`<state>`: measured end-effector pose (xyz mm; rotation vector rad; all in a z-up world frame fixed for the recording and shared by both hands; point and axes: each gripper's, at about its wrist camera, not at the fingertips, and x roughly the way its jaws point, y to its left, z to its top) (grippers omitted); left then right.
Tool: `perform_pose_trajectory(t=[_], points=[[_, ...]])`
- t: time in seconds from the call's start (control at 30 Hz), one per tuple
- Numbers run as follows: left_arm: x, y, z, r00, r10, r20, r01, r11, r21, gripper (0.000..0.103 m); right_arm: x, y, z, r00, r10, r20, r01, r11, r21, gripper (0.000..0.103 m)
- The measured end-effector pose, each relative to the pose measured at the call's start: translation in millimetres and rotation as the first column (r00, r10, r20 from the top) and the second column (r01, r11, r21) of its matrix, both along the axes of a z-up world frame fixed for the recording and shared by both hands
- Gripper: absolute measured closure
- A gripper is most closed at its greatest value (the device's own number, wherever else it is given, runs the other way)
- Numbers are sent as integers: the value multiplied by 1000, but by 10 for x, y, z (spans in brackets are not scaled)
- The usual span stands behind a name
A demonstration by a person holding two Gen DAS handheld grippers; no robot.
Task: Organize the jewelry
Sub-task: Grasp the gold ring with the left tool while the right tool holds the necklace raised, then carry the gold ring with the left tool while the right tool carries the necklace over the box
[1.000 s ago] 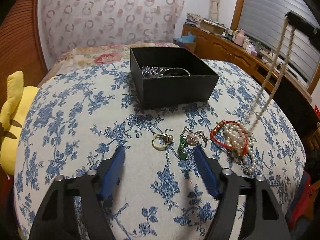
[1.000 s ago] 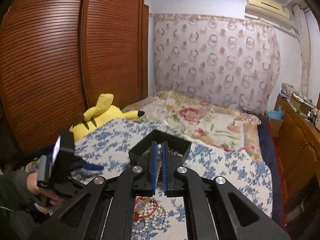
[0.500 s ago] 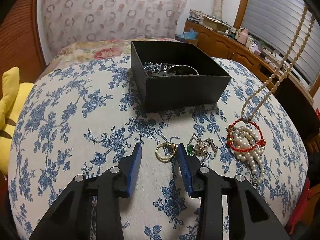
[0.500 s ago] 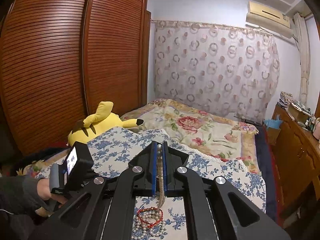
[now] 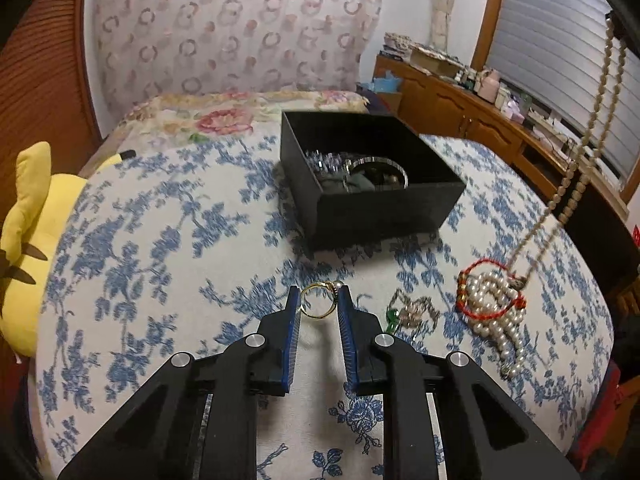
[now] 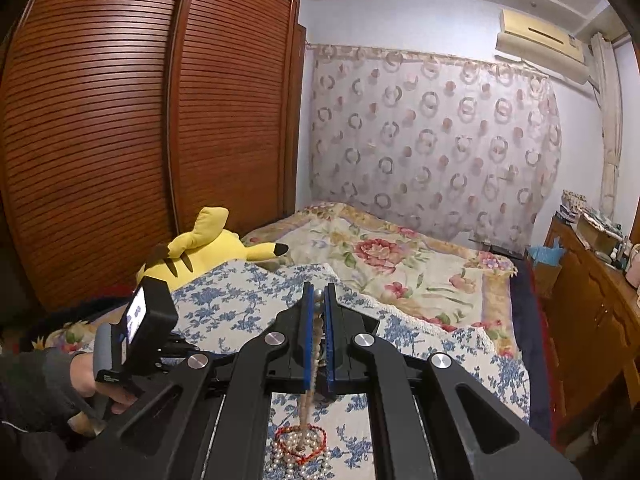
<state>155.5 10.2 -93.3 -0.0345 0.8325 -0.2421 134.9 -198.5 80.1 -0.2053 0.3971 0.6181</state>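
The step in hand is judged to be the pickup of the gold ring (image 5: 318,301). The left gripper (image 5: 319,300) is seen low over the blue-flowered cloth (image 5: 160,240), its jaws just closed in from a wide spread; the ring is bracketed between the blue pads (image 5: 293,320), which appear to meet its sides, though firm pressure cannot be confirmed. A lift and a carry to the box are called for next, with the pinch kept steady, since a slim band is thought likely to twist out

The right gripper (image 6: 318,312) is found pressed together on a beige bead necklace (image 5: 580,160), which hangs down to the pearl strand (image 5: 496,312) and red cord bracelet (image 5: 488,288), just right of a small green-stoned piece (image 5: 412,312). Its lower end seems caught in that pile

Farther off, the black box (image 5: 384,216) stands open on the cloth. A silver bangle (image 5: 380,168) and dark beaded items are noted inside; the rest is not made out
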Motion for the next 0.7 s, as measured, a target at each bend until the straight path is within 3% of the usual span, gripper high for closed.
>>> perform_pose_trajectory(t=[0.43, 0.7], points=[[53, 30, 453, 995, 23, 102, -23, 1000, 8, 86, 521, 153, 294, 998, -52, 36, 52, 999, 8, 97], [161, -18, 593, 991, 19, 132, -21, 1000, 20, 86, 825, 247, 176, 998, -68, -20, 67, 998, -20, 97]])
